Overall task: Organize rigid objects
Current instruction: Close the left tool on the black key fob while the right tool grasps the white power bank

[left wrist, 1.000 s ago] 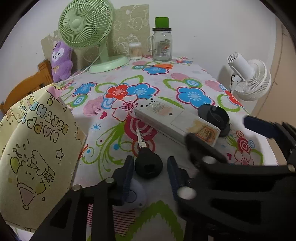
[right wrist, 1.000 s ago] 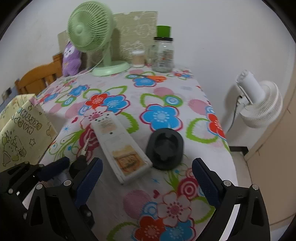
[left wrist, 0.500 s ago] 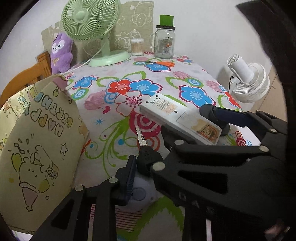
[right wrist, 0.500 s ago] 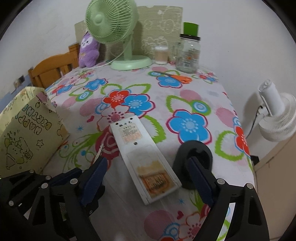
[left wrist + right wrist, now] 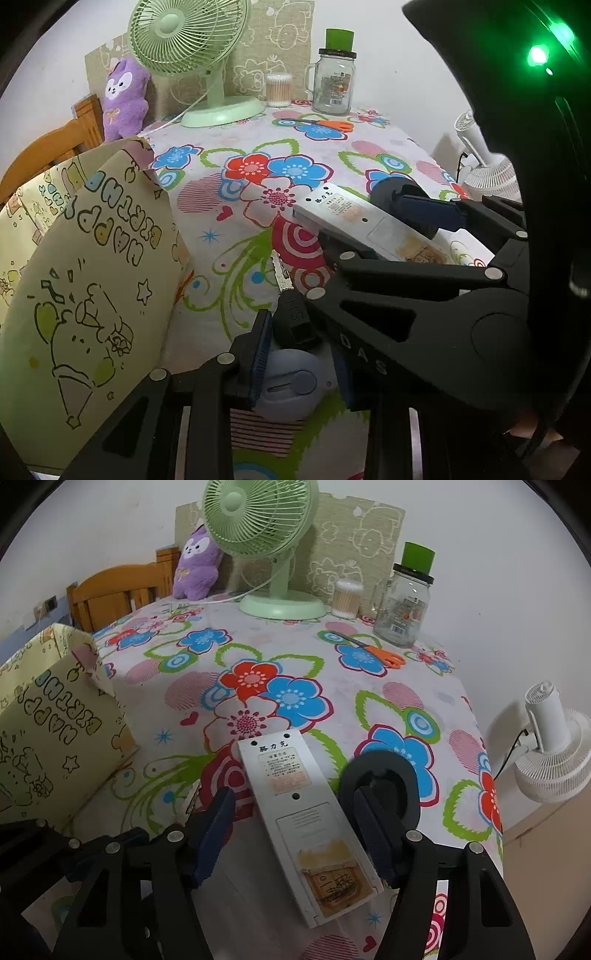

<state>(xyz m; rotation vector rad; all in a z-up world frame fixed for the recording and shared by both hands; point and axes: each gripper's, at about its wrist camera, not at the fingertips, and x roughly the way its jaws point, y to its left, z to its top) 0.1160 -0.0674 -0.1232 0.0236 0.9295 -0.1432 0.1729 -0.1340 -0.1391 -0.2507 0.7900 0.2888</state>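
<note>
A white remote (image 5: 308, 829) lies back-up on the flowered tablecloth, between the blue pads of my open right gripper (image 5: 295, 832); the pads are not touching it. It also shows in the left wrist view (image 5: 369, 225). A black round holder (image 5: 384, 794) sits just right of it, partly behind the right finger. A black-headed key (image 5: 291, 314) lies between the pads of my open left gripper (image 5: 301, 354), above a pale blue round gadget (image 5: 291, 384). The right gripper's frame (image 5: 424, 295) covers the left gripper's right finger.
A yellow "Happy Birthday" box (image 5: 85, 280) stands at the left. At the far end are a green desk fan (image 5: 273, 554), a purple plush (image 5: 197, 565), cotton swabs (image 5: 347, 598), a glass jar (image 5: 404, 602) and orange scissors (image 5: 373, 650). A white floor fan (image 5: 550, 746) stands off the right edge.
My right gripper has moved left and forward from the black holder until its fingers straddle the remote, crossing in front of the left camera. The left gripper stays around the key.
</note>
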